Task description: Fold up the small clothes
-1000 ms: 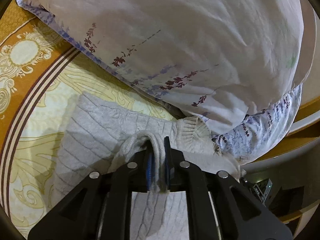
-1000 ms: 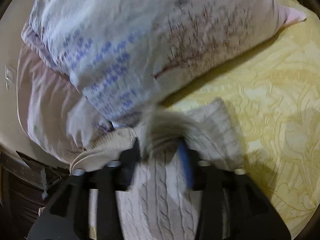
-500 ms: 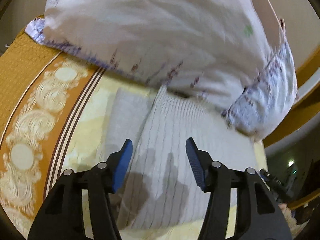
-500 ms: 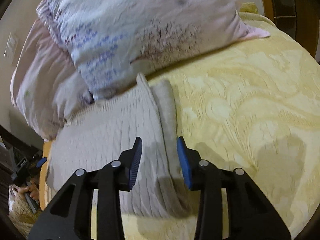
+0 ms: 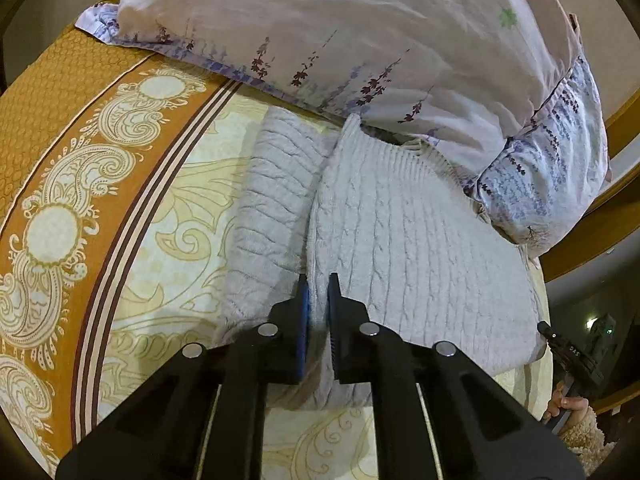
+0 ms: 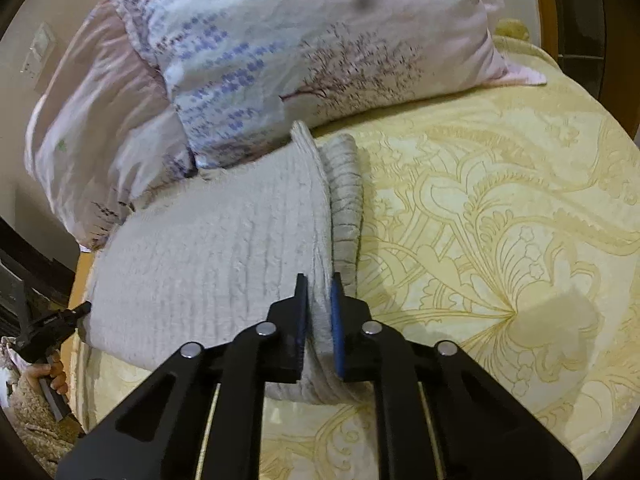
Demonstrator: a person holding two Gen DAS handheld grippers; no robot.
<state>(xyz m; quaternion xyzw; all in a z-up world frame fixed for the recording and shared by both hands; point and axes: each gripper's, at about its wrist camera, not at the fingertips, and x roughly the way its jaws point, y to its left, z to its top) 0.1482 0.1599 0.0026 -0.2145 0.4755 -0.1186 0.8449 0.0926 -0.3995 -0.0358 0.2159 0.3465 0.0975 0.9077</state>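
Observation:
A light grey cable-knit sweater [image 5: 408,248] lies partly folded on the yellow patterned bedspread, its far end against the pillows. My left gripper [image 5: 318,284] is shut on the sweater's near folded edge, with a sleeve [image 5: 264,216] lying to its left. In the right wrist view the sweater [image 6: 208,264] lies left of centre. My right gripper [image 6: 320,286] is shut on its right folded edge, beside the folded sleeve [image 6: 344,196].
Two floral pillows [image 5: 360,40] [image 6: 304,48] lie behind the sweater. An orange patterned bedspread border [image 5: 80,168] runs at the left. The wooden bed frame [image 5: 624,204] is at the right. The yellow bedspread [image 6: 500,240] stretches right. The other hand-held gripper [image 6: 44,328] shows at the left edge.
Both grippers let go of the sweater at the pillows, drew back open toward its near end, and have now shut on its folded side edges.

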